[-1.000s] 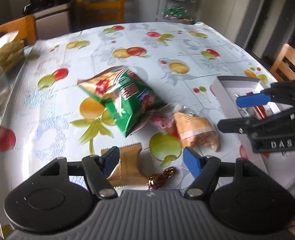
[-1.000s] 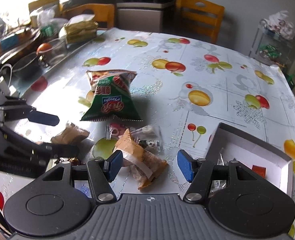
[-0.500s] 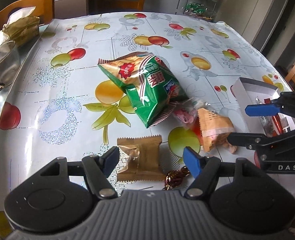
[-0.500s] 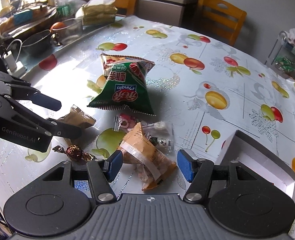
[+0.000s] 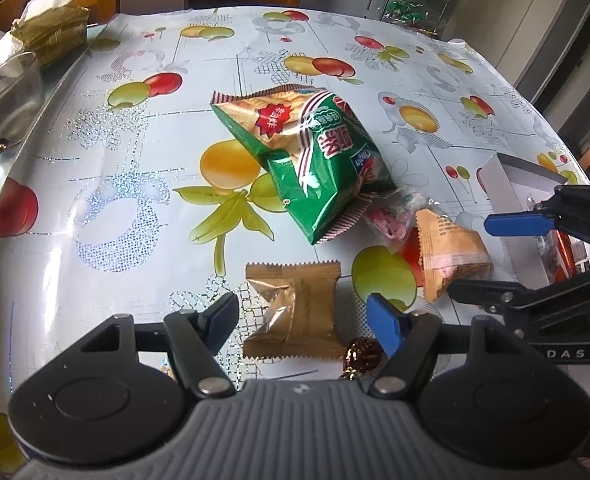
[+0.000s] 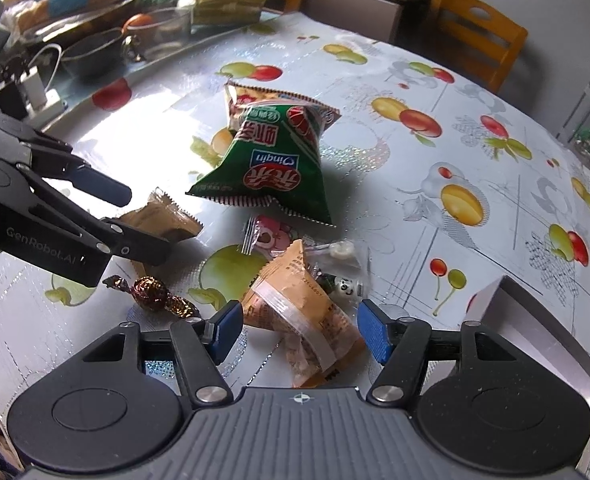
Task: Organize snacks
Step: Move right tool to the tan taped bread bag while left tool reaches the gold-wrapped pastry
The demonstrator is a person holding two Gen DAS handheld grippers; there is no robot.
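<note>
Snacks lie on the fruit-print table: a green chip bag [image 5: 323, 160] [image 6: 271, 168], a brown packet [image 5: 295, 312] [image 6: 163, 220], an orange packet [image 5: 451, 252] [image 6: 295, 320], a pink sweet packet [image 5: 387, 224] [image 6: 271, 236] and a foil-wrapped candy [image 5: 363, 354] [image 6: 151, 288]. My left gripper [image 5: 301, 316] [image 6: 135, 220] is open and straddles the brown packet without pressing it. My right gripper [image 6: 299, 322] [image 5: 491, 256] straddles the orange packet; its jaws are opening and clear of it. A white box [image 5: 507, 176] [image 6: 535, 320] holding a few snacks stands on the right.
A small clear packet with a panda sweet [image 6: 343, 280] lies beside the orange packet. A glass bowl [image 5: 7, 96], a tissue pack [image 5: 55, 32] and kitchen clutter [image 6: 75, 20] crowd the table's left end. Wooden chairs [image 6: 479, 44] and a wire rack [image 5: 411, 0] stand beyond the far edge.
Both grippers have sunk toward the table and rolled. The brown packet now lies squarely between the left fingers, and the orange packet sits deeper between the right ones.
</note>
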